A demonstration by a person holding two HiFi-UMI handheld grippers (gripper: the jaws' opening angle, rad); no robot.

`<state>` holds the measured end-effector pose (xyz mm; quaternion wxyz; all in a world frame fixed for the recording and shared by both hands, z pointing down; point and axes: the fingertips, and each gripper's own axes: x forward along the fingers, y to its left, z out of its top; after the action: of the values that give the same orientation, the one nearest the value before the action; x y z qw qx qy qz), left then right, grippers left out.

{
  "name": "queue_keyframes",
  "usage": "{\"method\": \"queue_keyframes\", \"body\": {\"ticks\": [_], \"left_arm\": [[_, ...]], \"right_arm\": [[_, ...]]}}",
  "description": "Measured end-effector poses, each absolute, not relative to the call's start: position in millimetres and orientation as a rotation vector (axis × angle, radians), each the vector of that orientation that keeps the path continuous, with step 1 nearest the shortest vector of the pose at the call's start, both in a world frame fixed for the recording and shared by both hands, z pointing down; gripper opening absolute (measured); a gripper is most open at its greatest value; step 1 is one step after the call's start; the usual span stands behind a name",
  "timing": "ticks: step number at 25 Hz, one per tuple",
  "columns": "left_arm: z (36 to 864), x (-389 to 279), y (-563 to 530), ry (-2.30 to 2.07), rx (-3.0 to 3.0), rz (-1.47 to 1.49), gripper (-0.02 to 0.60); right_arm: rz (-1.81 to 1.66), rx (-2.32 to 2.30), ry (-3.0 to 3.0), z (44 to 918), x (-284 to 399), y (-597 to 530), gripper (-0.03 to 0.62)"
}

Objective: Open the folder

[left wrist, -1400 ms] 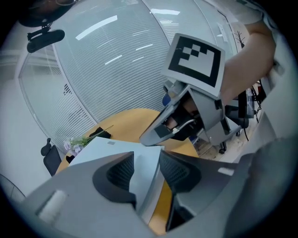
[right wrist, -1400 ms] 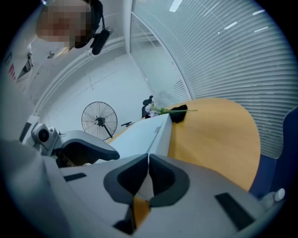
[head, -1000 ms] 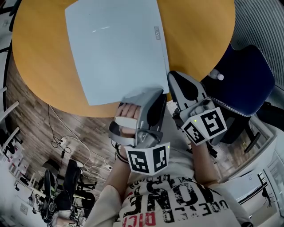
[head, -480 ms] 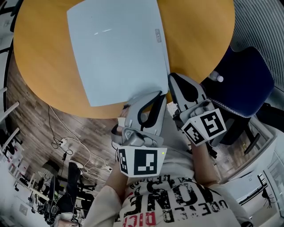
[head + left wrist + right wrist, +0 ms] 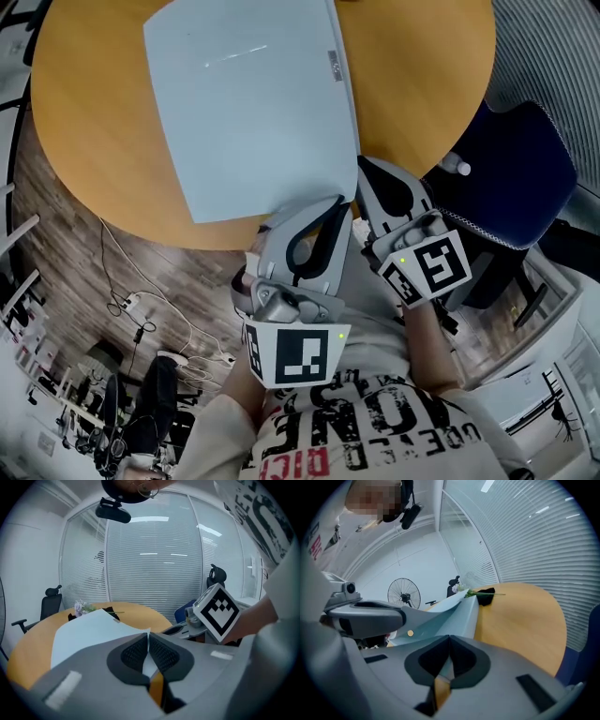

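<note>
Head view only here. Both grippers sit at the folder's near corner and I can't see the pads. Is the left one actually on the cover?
Observer: Yes. The left gripper has its jaws closing, with the cover between the pads.
Operator: Right one?
Observer: The right gripper is shut on the lower leaf.
Operator: Any gap between the leaves?
Observer: Yes. The right gripper view shows the cover raised off the lower leaf at that corner.
</note>
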<state>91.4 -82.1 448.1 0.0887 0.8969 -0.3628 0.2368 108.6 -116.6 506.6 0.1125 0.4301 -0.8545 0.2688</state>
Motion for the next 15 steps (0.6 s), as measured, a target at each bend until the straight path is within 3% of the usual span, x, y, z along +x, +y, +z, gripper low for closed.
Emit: {"method": "queue_keyframes", "body": {"ticks": [15], "left_arm": [[430.2, 83.2, -85.9, -1.082, 2.638, 0.566, 0.021]], "right_arm": [[0.78, 1.268, -2.461, 505.6, 105.7, -119.7, 0.012]]}}
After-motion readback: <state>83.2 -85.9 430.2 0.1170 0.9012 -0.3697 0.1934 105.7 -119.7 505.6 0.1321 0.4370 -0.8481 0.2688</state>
